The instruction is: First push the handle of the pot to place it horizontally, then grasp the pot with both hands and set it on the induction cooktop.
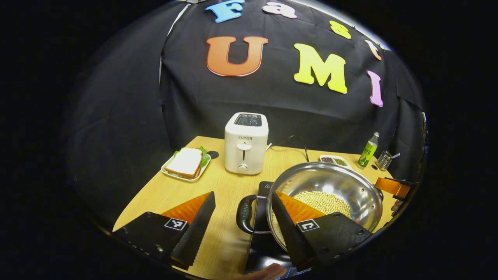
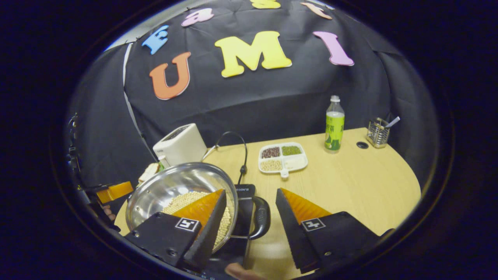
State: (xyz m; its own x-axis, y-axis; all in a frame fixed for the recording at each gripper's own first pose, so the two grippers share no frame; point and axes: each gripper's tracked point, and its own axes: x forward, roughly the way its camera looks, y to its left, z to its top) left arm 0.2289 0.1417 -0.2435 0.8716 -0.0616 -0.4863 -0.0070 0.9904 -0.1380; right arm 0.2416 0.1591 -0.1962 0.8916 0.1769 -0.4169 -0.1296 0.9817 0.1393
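Steel pot [image 1: 330, 186] with pale beans inside sits above the black induction cooktop [image 1: 268, 188], whether resting on it I cannot tell. The left gripper [image 1: 243, 212] has its fingers spread wide, and the pot's black loop handle [image 1: 246, 214] lies between them. The right gripper [image 2: 251, 210] is also wide apart, the opposite handle [image 2: 261, 217] between its fingers. Neither pair presses the handles. Beyond the fingers stands a white toaster [image 1: 246, 143].

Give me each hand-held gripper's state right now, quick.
Left hand-held gripper: open, fingers straddling the pot's left handle, not clamped.
Right hand-held gripper: open, fingers straddling the pot's right handle, holding nothing.
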